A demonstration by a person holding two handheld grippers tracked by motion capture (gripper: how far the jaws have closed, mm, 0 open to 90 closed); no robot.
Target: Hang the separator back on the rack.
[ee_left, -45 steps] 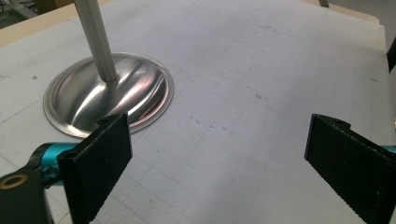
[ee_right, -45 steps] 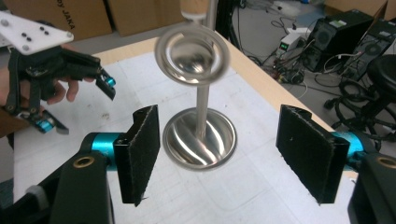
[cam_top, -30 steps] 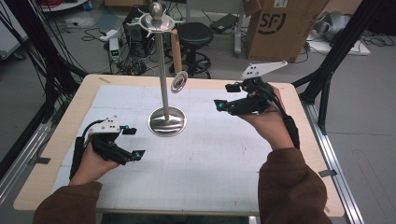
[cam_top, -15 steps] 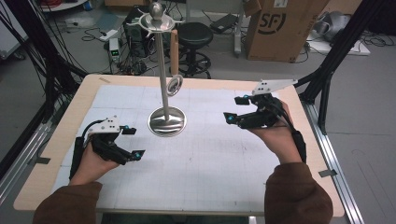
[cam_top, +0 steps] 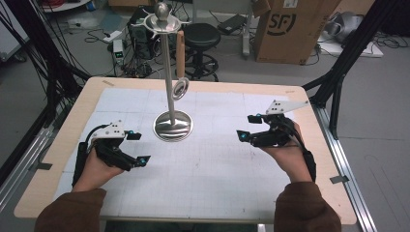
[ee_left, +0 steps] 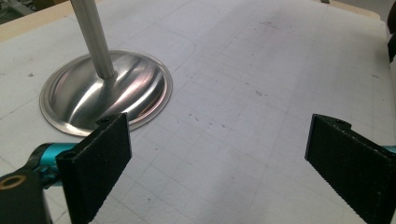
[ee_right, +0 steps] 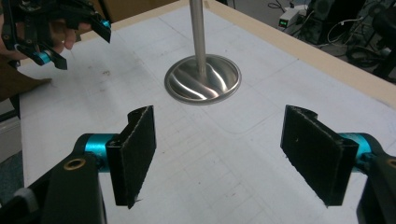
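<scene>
Figure. A metal stand stood upright on the gridded mat of the table, a little left of centre and towards the far edge, between the two grippers and nearer the left one. The stand comprised a shallow domed base, a slim pole rising from its middle, and a small tray with a knob at the top; a ring hung beside the pole about halfway up, its attachment too small to make out. The left gripper rested low on the mat near the base, jaws wide apart with nothing between them. The right gripper sat well apart from the stand, on its other side, jaws likewise parted and empty, both pads bare. Judged from its polished sheen, the stand was probably stiff, smooth and slippery; the broad base suggested weight low down, yet the tall pole made it liable to tip if pushed high up. The pole, narrow enough to fit between open jaws, seemed the best place to take hold, low and just above the base, squeezed firmly so the steel would not slide or twist. The base rim lay too flat against the mat to pinch. The ring, if loose, would likely swing when the stand moved
</scene>
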